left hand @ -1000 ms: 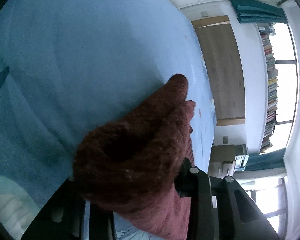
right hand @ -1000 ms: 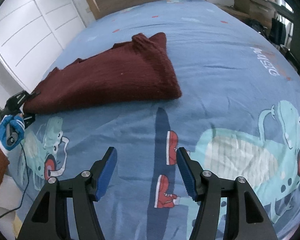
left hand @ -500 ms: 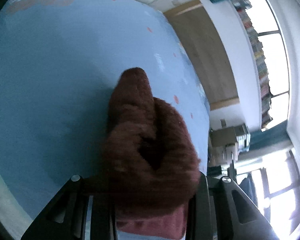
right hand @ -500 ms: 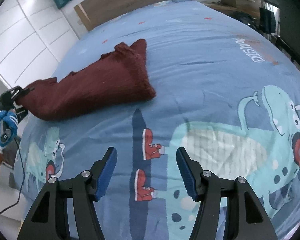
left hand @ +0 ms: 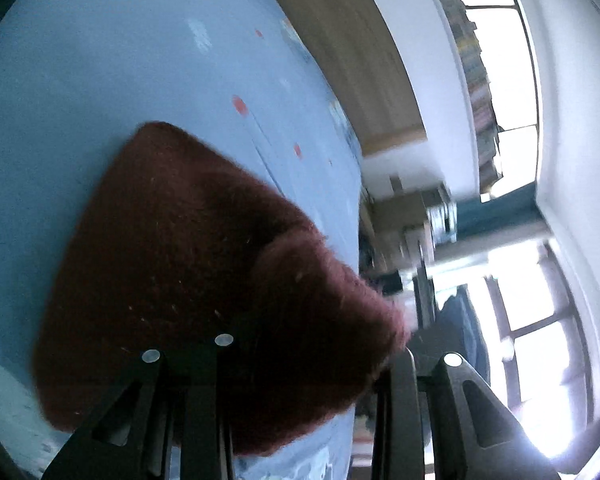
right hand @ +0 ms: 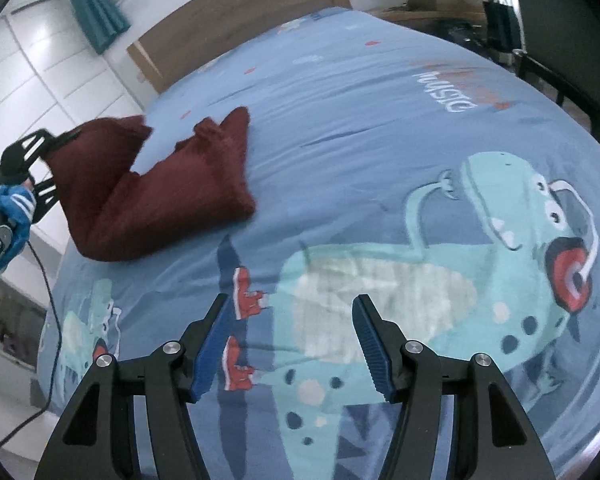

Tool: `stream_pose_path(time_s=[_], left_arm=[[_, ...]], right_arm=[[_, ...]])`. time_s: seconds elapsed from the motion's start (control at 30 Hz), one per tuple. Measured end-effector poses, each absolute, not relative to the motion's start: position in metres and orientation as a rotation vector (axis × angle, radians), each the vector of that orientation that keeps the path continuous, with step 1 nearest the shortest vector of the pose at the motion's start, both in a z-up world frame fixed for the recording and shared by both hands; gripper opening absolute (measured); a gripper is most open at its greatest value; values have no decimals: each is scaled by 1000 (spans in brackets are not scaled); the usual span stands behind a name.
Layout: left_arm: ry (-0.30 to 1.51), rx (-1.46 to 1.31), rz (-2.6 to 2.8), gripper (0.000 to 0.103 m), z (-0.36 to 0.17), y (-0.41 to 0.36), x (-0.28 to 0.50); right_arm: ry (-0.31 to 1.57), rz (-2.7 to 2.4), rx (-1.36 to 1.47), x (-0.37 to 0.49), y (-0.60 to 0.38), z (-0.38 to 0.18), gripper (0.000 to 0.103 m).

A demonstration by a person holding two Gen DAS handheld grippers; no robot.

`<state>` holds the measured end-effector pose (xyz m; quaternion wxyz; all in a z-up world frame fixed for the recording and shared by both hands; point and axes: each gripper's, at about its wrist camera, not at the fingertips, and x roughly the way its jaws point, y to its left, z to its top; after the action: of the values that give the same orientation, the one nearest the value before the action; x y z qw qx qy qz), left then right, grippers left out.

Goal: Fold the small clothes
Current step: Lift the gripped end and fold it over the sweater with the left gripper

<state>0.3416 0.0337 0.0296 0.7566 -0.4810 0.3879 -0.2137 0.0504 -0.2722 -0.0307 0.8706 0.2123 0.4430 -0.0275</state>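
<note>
Blue dinosaur-print bedspread (right hand: 380, 128) underneath everything, wooden headboard (right hand: 236, 12) at the far end. Nearest the right wrist camera: right hand-held gripper (right hand: 292, 344) hanging above the bedspread, jaws apart, nothing between them, only the cartoon dinosaur (right hand: 500, 248) showing in the gap. Well short of the garment, pointed down at the print.

Farther out, toward the headboard: dark red knitted garment (right hand: 172, 192), one end bunched on the bedspread, the other end lifted clear of it. Pulled up there by the left hand-held gripper (right hand: 46, 168), clamped on the knit, a gloved hand (right hand: 4, 224) wrapped round its handle. From the left wrist camera, thick wool (left hand: 204, 272) filling the space between the fingers and spilling over them, so pads hidden but cloth plainly pinched. Blur on the room beyond the garment, headboard side, suggesting a fast swing.

Fold barely begun, by the look of it: garment draped and lumpy, not flat, no clean crease anywhere.

Risks from here: only a small bite of bulky knit, so a quick pull could slip it free and drop the lifted end in a heap. No second grip, nothing pinning the end nearer the headboard, so the whole piece could drag across the bedspread instead of folding over. Loose hanging cloth could also double under itself and land crooked.
</note>
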Motion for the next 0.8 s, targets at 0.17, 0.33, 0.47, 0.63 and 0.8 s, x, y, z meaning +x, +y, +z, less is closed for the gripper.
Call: stream_pose_path(time_s=[0.17,0.33,0.47,0.63,0.8], left_arm=[[934,-933,-542,25,18,-36,343],[1025,-755,-553,25,-4,-91,329],[1046,-557,-525,25,-16,-117,312],[1034,-493,-506,27,-17,-127,292],[1046,-525,-540,43,-21,-129,281]], right_arm=[[915,-100,468,37,-292,-31,63],[911,-122,496,27,-304,-35,63],[908,-127,509,25,-307,-38,63],[907,-121,511,26,-307,-38,63],[906,-106,506,30,-303,-39,63]])
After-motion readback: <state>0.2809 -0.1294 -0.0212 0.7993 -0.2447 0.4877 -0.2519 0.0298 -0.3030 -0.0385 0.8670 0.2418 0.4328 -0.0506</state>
